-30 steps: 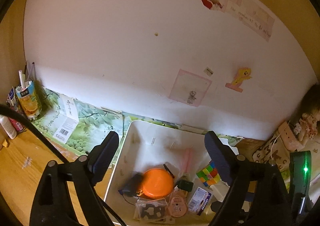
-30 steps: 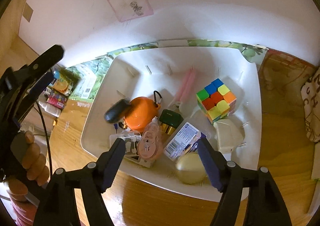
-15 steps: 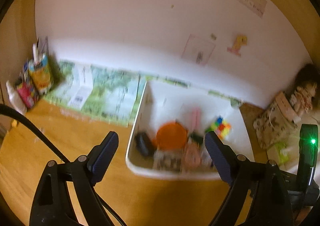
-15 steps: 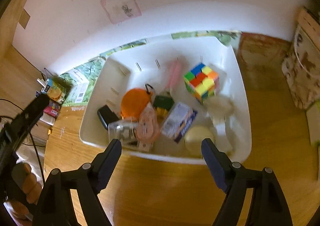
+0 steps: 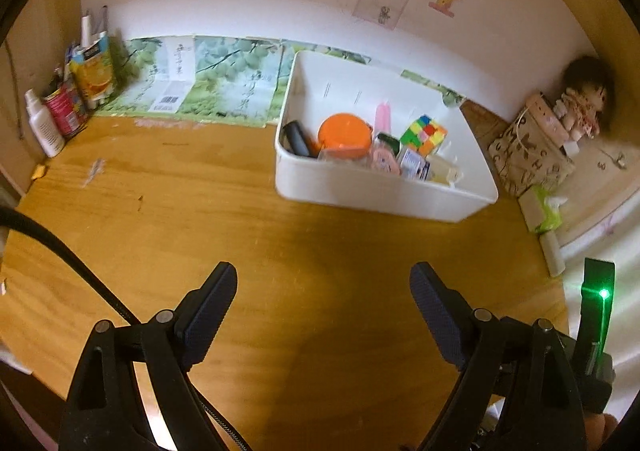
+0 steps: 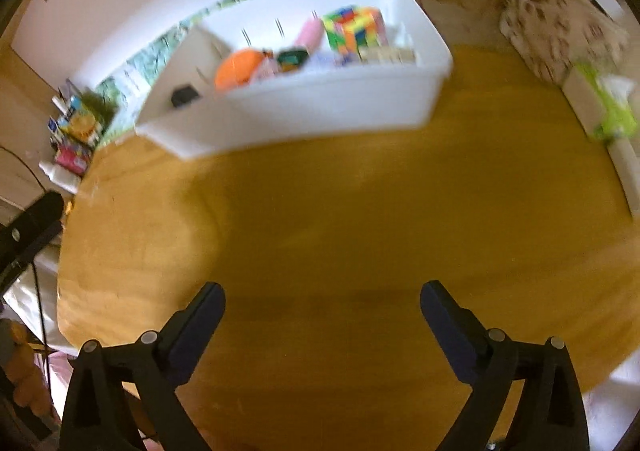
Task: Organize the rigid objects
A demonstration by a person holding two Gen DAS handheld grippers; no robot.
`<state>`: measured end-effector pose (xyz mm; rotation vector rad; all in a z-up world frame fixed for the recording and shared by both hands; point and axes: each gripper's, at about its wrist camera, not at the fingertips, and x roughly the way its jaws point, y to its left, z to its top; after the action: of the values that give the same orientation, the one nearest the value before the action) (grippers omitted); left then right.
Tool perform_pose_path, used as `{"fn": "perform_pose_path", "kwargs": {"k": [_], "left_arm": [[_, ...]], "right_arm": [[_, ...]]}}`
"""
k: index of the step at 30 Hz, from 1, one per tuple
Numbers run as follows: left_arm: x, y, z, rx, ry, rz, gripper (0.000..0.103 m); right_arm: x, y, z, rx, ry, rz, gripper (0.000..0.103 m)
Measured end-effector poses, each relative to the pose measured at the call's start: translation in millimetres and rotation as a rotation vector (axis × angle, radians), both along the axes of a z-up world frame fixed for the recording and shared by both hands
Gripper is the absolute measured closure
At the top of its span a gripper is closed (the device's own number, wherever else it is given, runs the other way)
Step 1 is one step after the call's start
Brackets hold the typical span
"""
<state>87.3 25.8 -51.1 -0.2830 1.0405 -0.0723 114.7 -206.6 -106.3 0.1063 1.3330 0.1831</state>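
A white plastic bin (image 5: 360, 191) stands on the wooden table and holds an orange round case (image 5: 344, 131), a colour cube (image 5: 424, 131), a black object (image 5: 296, 133), a pink tube (image 5: 382, 113) and several small packets. The same bin (image 6: 320, 107) shows blurred in the right wrist view, with the cube (image 6: 354, 27) and orange case (image 6: 240, 65). My left gripper (image 5: 323, 287) is open and empty, well back from the bin over bare table. My right gripper (image 6: 322, 305) is open and empty, also well back from it.
Bottles, a can and a juice pouch (image 5: 94, 69) crowd the far left corner. Green printed paper (image 5: 208, 81) lies along the wall. A patterned bag and a doll (image 5: 576, 103) stand at the right with a green packet (image 5: 550, 207). The table edge is close on the right.
Both grippers have pulled back and up from the bin; it was right under the fingers and now sits far ahead. Both stay open and empty.
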Motion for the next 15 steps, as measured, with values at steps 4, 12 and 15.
{"fn": "perform_pose_path", "kwargs": {"k": [4,12,15], "left_arm": [[-15,-6,15,-0.019,0.004,0.005,0.013],[-22,-26,46,0.067,-0.022,0.028,0.013],[-23,-30,55,0.071,-0.026,0.036,0.013]], "right_arm": [[-17,-8,15,0.001,0.001,-0.012,0.0],[-26,-12,69,0.012,-0.071,0.041,0.0],[-26,-11,81,0.023,-0.072,0.06,0.0]]}}
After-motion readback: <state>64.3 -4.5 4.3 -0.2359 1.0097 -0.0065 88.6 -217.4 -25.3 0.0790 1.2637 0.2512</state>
